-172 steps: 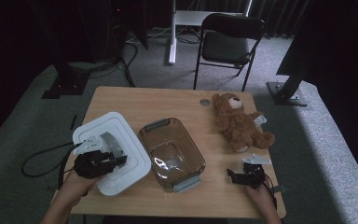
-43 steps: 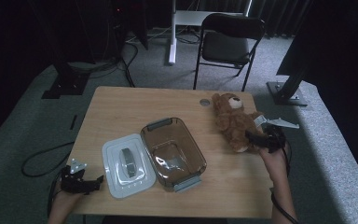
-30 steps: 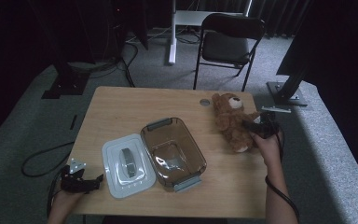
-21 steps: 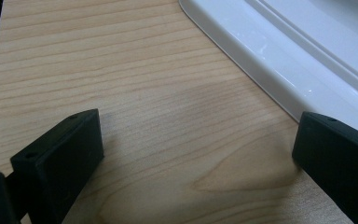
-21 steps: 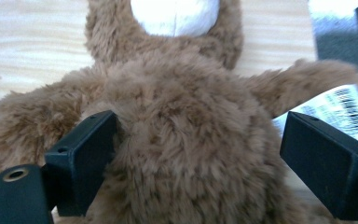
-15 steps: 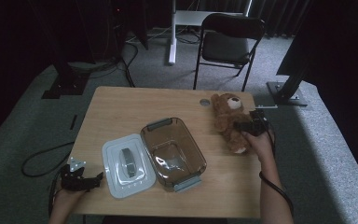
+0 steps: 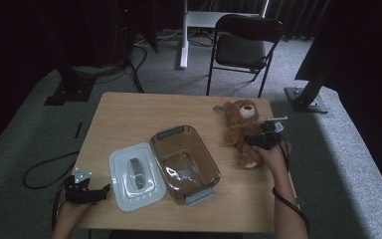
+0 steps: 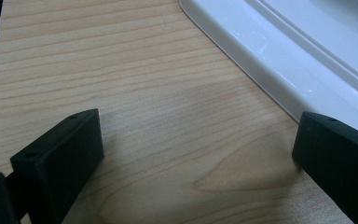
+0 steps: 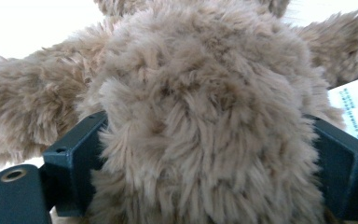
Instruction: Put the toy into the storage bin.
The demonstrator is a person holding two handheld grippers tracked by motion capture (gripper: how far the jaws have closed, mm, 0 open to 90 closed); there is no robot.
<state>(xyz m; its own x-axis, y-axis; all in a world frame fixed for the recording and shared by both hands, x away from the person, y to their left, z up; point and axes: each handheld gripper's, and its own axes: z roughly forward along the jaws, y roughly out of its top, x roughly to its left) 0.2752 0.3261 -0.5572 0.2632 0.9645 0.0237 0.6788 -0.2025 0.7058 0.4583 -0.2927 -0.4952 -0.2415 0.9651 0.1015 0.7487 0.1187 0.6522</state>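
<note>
The teddy bear [image 9: 205, 116] is shaggy tan plush; the table [image 8: 135, 140] is matt pale wood grain; the lid [image 8: 298, 51] is glossy white plastic; the container [image 7: 185, 162] is smooth, brownish clear plastic.

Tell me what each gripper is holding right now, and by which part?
The right gripper has its jaws around the teddy bear at its belly; whether they are squeezing it yet cannot be told. The left gripper is open over the table, holding nothing.
</note>
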